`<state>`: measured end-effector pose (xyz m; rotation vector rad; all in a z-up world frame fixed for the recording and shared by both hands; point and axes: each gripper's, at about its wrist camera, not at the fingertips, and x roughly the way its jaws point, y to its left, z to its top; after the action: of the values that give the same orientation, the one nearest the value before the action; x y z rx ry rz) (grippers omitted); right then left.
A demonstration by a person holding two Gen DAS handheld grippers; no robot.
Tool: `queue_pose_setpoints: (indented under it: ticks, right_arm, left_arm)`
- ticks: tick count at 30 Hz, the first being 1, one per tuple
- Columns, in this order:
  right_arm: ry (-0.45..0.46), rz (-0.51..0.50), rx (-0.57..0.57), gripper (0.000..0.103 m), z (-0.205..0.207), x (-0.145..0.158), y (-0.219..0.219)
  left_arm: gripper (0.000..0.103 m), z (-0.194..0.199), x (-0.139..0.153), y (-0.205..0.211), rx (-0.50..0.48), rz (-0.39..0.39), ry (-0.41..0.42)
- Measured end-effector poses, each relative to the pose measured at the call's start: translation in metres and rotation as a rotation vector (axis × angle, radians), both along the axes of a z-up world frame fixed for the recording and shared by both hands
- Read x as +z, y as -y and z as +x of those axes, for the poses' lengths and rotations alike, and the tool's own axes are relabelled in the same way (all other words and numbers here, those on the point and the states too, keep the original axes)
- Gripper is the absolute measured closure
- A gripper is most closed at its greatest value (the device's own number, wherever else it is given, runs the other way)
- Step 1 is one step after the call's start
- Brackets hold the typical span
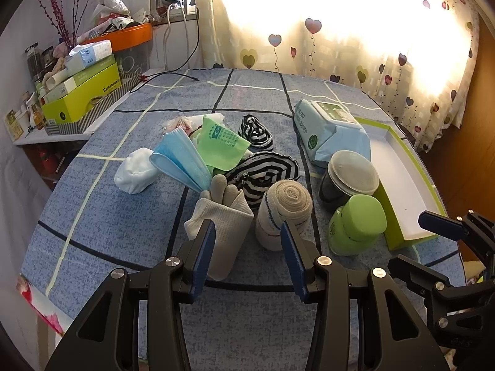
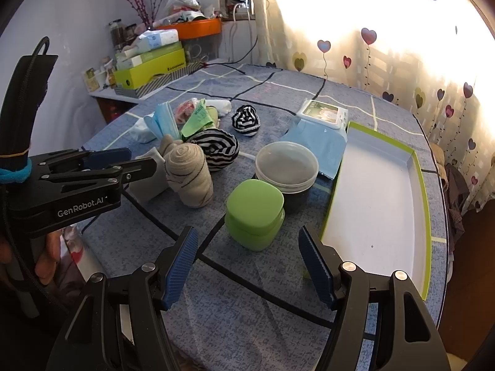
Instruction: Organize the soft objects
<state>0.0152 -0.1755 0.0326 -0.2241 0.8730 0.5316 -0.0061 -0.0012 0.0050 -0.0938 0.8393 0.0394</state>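
Left gripper [image 1: 247, 244] gapes, empty, before the white folded sock [image 1: 221, 228]. Light, limp — grip mid-fold. Right gripper [image 2: 247, 266], at its 3 o'clock, likewise open and empty.

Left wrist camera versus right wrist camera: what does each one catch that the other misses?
Only the left wrist view shows the white bundle whole; from the right the blue masks cover most of it. Only the right wrist view shows the tray nearly whole, plus the left gripper from the side. Both share the rolled beige sock, green jar and striped socks.
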Motion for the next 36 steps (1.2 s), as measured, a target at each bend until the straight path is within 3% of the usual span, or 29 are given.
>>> queue_pose_setpoints:
  ticks: [36]
  right_arm:
    - [0.002,0.003,0.012,0.035,0.0006,0.0034,-0.0032]
  left_arm:
    - [0.058,-0.0006,-0.0010,-0.0015,0.006,-0.020,0.000]
